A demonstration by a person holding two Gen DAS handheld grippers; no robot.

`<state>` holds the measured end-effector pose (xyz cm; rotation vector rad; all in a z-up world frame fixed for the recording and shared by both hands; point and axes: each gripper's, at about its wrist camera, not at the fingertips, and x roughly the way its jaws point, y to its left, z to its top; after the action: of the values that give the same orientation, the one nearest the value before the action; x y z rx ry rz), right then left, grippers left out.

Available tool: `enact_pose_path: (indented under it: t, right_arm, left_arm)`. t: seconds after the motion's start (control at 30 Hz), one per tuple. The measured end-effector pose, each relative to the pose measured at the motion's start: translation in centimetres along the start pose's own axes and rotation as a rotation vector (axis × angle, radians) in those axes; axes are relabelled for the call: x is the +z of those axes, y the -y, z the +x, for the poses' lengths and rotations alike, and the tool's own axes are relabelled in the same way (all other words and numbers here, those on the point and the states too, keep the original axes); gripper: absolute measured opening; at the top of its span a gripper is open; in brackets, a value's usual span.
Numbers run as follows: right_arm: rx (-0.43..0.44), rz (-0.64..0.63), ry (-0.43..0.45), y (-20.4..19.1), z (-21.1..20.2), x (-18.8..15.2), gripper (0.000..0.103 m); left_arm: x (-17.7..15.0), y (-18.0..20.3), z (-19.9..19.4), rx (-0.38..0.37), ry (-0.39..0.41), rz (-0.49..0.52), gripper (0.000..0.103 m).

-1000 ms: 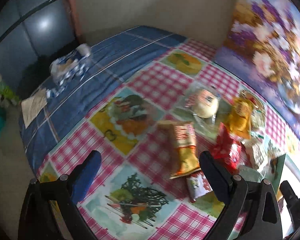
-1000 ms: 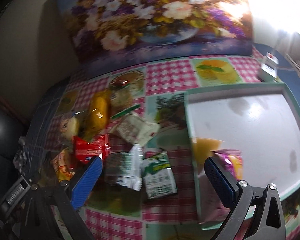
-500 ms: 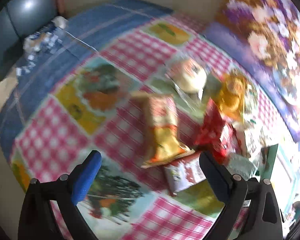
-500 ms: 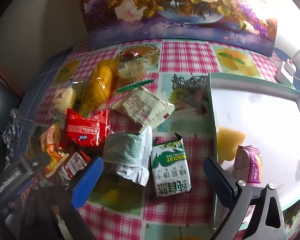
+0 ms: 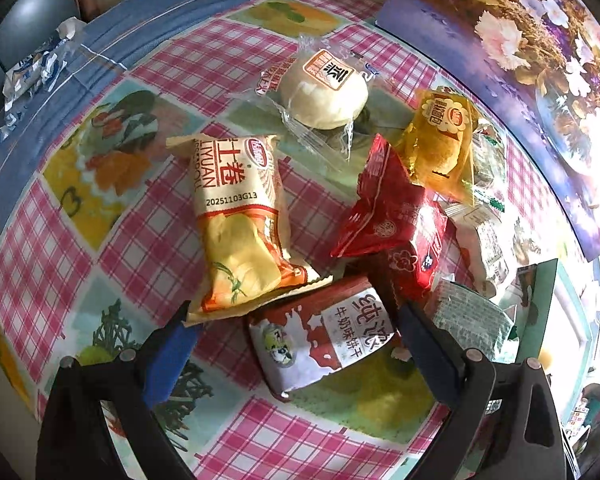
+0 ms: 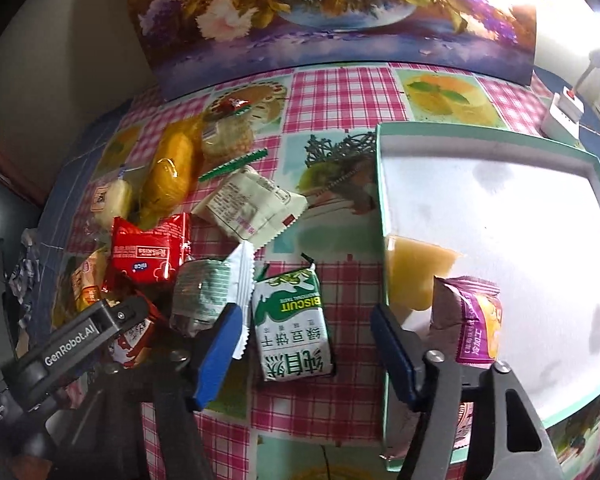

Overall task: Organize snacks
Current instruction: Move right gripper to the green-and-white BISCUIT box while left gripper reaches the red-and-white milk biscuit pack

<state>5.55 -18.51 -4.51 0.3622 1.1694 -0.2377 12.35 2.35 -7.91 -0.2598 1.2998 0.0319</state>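
Left gripper [image 5: 292,340] was open over milk biscuit pack [image 5: 324,336]; right gripper [image 6: 304,344] open over green biscuit pack [image 6: 292,320]. Light, crinkly, brittle contents: pinch across flat sides gently.

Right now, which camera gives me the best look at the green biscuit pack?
The right wrist view: the green biscuit pack lies flat, whole and unobstructed between the open right gripper fingers, label readable. The left wrist view doesn't clearly show it; the snack pile blocks that side.

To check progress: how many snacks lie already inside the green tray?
2: a yellow pack at the green tray's left wall, a purple pack beside it. More may hide behind the right hand-held gripper.
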Motion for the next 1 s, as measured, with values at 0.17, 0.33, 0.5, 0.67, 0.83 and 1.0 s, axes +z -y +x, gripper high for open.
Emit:
enact_pose_path:
  t: [0.17,0.33,0.5,0.67,0.83,1.0]
  right_arm:
    - [-0.018,-0.019,-0.023,-0.2,0.6,-0.1,0.064]
    - [-0.030,-0.068,-0.028,-1.2,0.9,-0.5,0.063]
    - [-0.028,-0.100,-0.039,-1.9,1.2,-0.7,0.060]
    - [-0.035,-0.105,-0.060,-1.8,2.0,-0.9,0.058]
    - [-0.040,-0.096,-0.070,-1.4,2.5,-1.0,0.048]
    - [-0.046,-0.106,-0.067,-1.4,2.6,-1.1,0.046]
  left_arm:
    - [0.0,-0.5,-0.1,0.001,0.005,-0.032,0.098]
    - [0.3,-1.8,-0.3,0.039,0.011,-0.077,0.098]
    - [0.2,-2.9,-0.4,0.034,0.004,-0.110,0.098]
    - [0.2,-2.2,-0.1,0.021,-0.009,-0.076,0.098]
    - [0.3,-1.5,0.1,0.012,-0.012,-0.061,0.098]
    - [0.7,-0.8,0.4,-0.010,-0.002,-0.090,0.098]
